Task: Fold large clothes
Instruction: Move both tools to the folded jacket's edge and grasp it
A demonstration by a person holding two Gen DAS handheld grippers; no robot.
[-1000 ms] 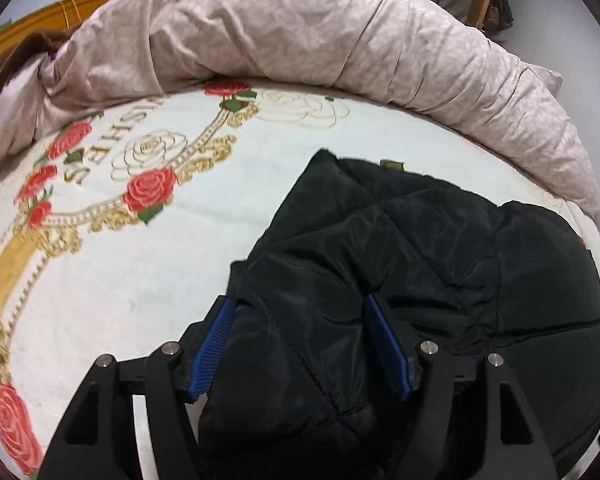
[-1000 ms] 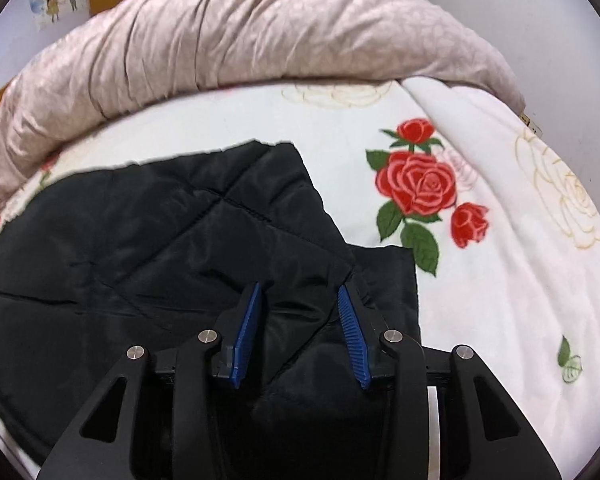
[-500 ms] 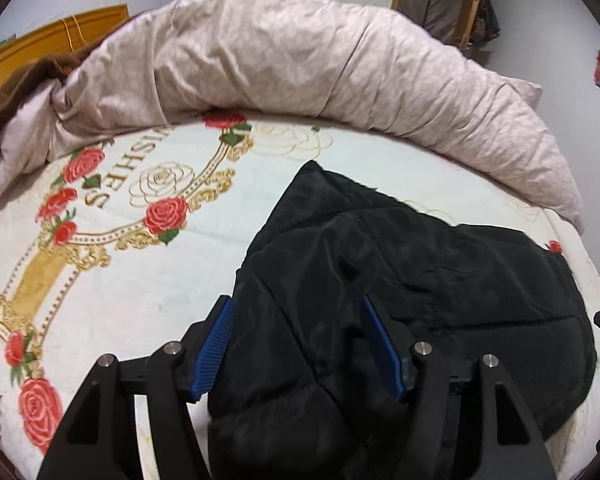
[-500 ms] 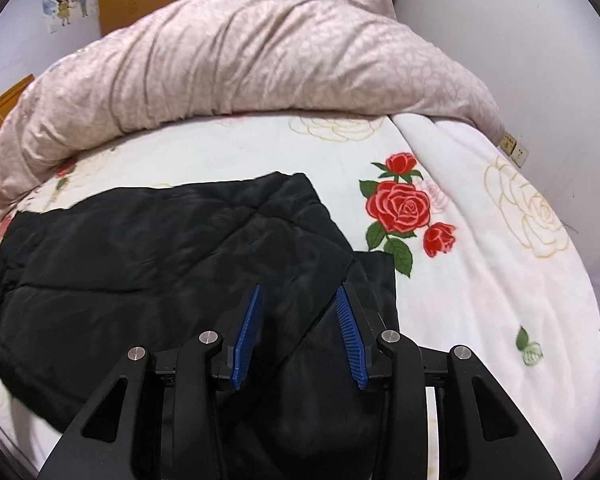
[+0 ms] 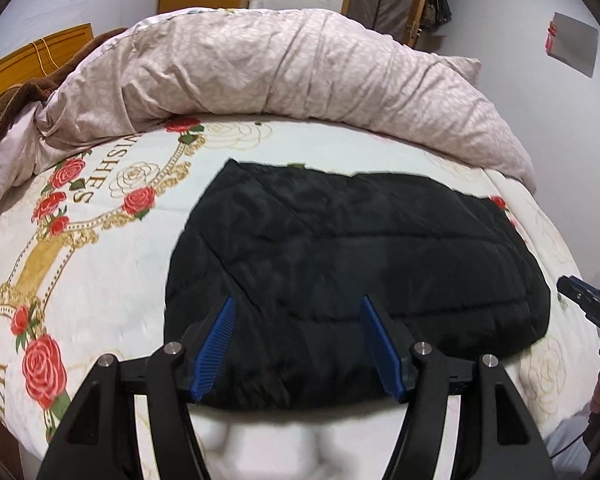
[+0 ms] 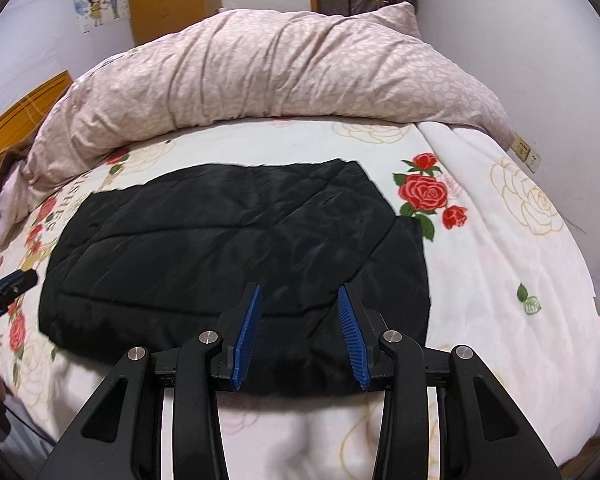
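Black quilted jacket (image 5: 356,256) folded flat on the bed (image 5: 100,288); left gripper (image 5: 296,344) and right gripper (image 6: 300,332), both unclamped and empty, should next square its edges.

Soft, even indoor light fills both views, fairly bright and without glare. The fisheye lenses bow the bed (image 5: 100,280) and walls strongly and leave black corners. The black padded jacket (image 5: 360,248) reads as a dark mass with faint sheen, its edges slightly smeared. The bed's near edge is blurred, and the quilt (image 6: 260,72) shows gentle crease shadows.
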